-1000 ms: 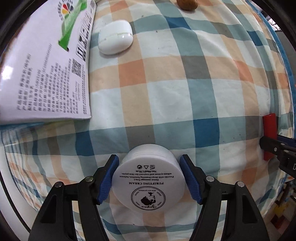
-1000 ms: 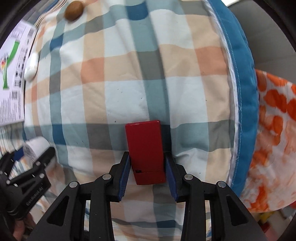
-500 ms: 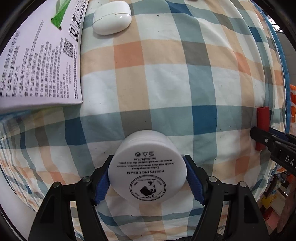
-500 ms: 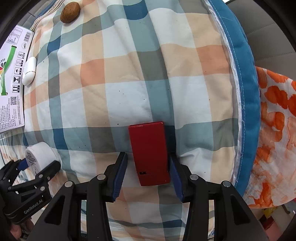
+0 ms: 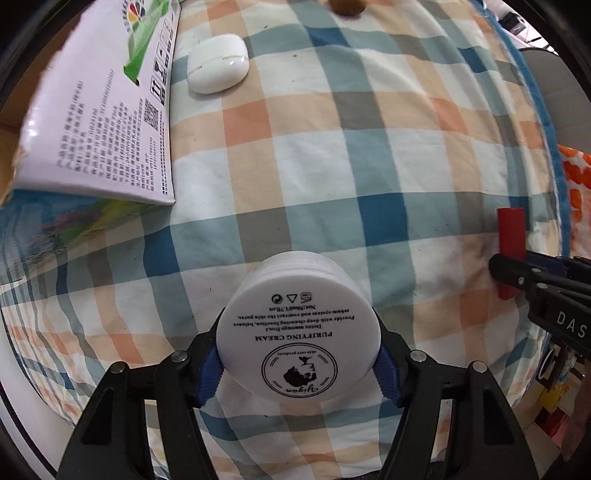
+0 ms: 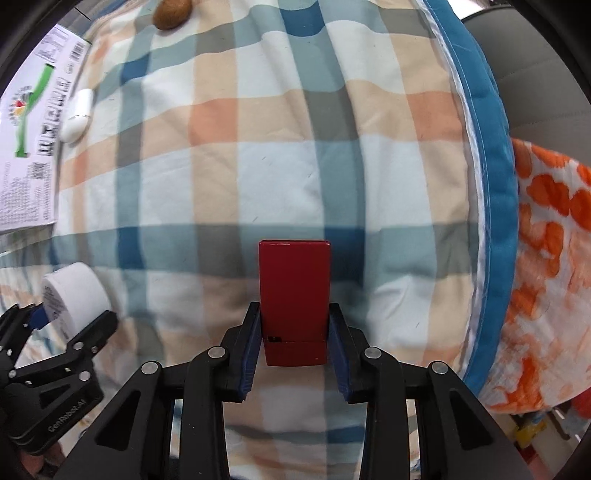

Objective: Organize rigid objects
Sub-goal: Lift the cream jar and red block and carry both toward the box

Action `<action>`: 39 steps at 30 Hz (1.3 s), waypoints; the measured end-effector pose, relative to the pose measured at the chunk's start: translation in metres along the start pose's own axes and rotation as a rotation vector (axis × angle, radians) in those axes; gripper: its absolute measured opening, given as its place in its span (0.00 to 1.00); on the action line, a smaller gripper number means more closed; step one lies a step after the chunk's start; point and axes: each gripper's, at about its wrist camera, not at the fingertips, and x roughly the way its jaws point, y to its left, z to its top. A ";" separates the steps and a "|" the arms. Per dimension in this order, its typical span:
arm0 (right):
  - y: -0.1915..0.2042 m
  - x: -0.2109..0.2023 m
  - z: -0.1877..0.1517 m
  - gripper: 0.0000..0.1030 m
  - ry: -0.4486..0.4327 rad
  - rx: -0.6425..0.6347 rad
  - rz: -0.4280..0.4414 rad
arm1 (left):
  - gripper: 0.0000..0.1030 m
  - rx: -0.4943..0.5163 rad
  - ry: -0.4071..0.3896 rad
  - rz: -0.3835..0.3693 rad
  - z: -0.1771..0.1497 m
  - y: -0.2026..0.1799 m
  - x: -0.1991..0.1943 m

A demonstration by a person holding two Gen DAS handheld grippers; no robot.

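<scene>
A white cream jar [image 5: 299, 332], bottom label facing the camera, sits between the blue pads of my left gripper [image 5: 298, 369]. The jaws are closing and both pads press on the jar's sides. The right wrist view shows that jar [image 6: 75, 291] and the left gripper [image 6: 70, 317] at the lower left. A flat red box [image 6: 293, 280] stands lengthwise in my right gripper [image 6: 293, 314], which is shut on its near end. In the left wrist view the red box [image 5: 511, 232] and right gripper [image 5: 517, 269] are at the far right.
Everything lies on a plaid cushion [image 5: 332, 166] with a blue edge. A white printed carton [image 5: 103, 122] is at the left, with a white earbud case [image 5: 218, 68] beside it. A brown oval object [image 6: 171, 14] lies at the far end. An orange-patterned blanket [image 6: 546, 258] is at the right.
The left pads have closed onto the jar, which now looks nearer the camera. The right jaws widened slightly, then clamped the red box. Both views have shifted a little over the cushion.
</scene>
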 end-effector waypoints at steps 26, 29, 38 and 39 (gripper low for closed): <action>0.163 -0.186 0.003 0.35 -0.281 -0.066 0.294 | 0.63 -0.058 -0.400 -0.127 0.023 0.174 -0.185; 0.210 -0.183 0.025 0.35 -0.289 -0.070 0.308 | 0.63 -0.095 -0.396 -0.102 0.023 0.221 -0.183; 0.310 -0.096 0.091 0.35 -0.158 -0.100 0.212 | 0.63 -0.140 -0.199 -0.098 0.062 0.321 -0.099; 0.317 -0.085 0.096 0.35 -0.140 -0.103 0.196 | 0.63 -0.141 -0.173 -0.113 0.066 0.325 -0.088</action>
